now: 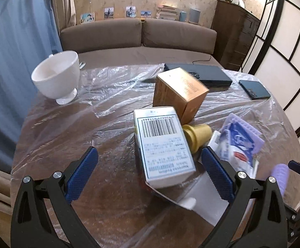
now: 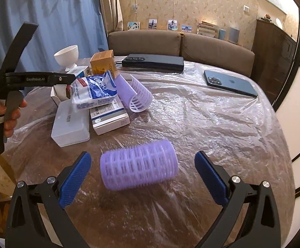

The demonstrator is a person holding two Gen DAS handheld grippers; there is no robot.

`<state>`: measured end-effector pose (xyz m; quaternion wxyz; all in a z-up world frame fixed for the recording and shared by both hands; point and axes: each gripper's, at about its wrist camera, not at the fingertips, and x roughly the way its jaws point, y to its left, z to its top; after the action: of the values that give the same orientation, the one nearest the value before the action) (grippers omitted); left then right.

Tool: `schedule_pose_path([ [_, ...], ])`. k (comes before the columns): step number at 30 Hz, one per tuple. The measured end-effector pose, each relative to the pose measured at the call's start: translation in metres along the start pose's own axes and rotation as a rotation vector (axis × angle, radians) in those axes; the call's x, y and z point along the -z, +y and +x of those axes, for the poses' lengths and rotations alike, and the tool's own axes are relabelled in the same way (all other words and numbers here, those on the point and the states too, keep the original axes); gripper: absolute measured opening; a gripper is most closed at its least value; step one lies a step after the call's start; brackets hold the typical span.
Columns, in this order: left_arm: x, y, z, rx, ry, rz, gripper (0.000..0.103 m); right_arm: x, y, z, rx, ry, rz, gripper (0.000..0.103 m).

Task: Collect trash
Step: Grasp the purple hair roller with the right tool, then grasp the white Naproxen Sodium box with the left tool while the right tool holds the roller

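Both wrist views look low and close across the table toward the sofa.

The right gripper hangs spread wide over the plastic-covered table, its blue pads on either side of a purple hair roller and clear of it. Beyond the roller lies a heap: a white box, a carton, a tissue pack and a split roller. Left of the roller, a hand grips the other gripper's handle.
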<state>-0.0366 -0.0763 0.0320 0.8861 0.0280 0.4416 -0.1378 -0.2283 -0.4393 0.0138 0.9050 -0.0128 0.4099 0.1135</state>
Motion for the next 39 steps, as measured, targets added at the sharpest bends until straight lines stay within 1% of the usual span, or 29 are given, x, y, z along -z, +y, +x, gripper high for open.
schedule_pose_path([
  [7, 0.0, 0.007, 0.015, 0.0, 0.024, -0.005, 0.1, -0.004, -0.004, 0.011, -0.022, 0.013, 0.015, 0.098],
  [13, -0.001, 0.022, 0.018, -0.034, 0.016, -0.01, 0.1, -0.006, -0.006, 0.016, -0.03, 0.02, 0.021, 0.098],
  [16, -0.002, 0.026, 0.02, -0.016, 0.016, -0.009, 0.1, -0.006, -0.006, 0.018, -0.041, 0.025, 0.02, 0.098],
  [18, -0.003, 0.024, 0.02, -0.02, 0.009, 0.025, 0.1, -0.006, -0.005, 0.02, -0.047, 0.027, 0.017, 0.098],
  [22, -0.007, 0.011, 0.024, -0.056, -0.002, 0.113, 0.1, -0.008, -0.002, 0.023, -0.051, 0.03, 0.007, 0.096],
  [24, -0.007, 0.005, 0.026, -0.06, -0.006, 0.145, 0.1, -0.008, 0.0, 0.024, -0.054, 0.033, -0.001, 0.09],
  [27, -0.006, -0.002, 0.025, -0.064, -0.017, 0.179, 0.1, -0.008, 0.002, 0.026, -0.053, 0.039, -0.013, 0.088],
  [29, -0.005, -0.003, 0.026, -0.054, -0.015, 0.183, 0.097, -0.007, 0.003, 0.026, -0.05, 0.042, -0.022, 0.086],
  [31, -0.005, -0.001, 0.026, -0.043, -0.01, 0.178, 0.091, -0.006, 0.005, 0.026, -0.045, 0.044, -0.029, 0.086],
  [32, -0.005, 0.0, 0.026, -0.039, -0.008, 0.174, 0.089, -0.005, 0.005, 0.026, -0.043, 0.045, -0.031, 0.085],
  [33, -0.005, 0.002, 0.026, -0.032, -0.005, 0.17, 0.085, -0.005, 0.006, 0.026, -0.045, 0.048, -0.032, 0.084],
  [35, -0.005, 0.004, 0.026, -0.023, -0.002, 0.156, 0.082, -0.005, 0.007, 0.027, -0.039, 0.048, -0.037, 0.08],
  [37, -0.004, 0.008, 0.026, -0.003, 0.005, 0.135, 0.075, -0.004, 0.008, 0.027, -0.033, 0.05, -0.043, 0.077],
  [39, -0.004, 0.011, 0.025, 0.008, 0.007, 0.115, 0.075, -0.004, 0.008, 0.027, -0.024, 0.052, -0.047, 0.074],
])
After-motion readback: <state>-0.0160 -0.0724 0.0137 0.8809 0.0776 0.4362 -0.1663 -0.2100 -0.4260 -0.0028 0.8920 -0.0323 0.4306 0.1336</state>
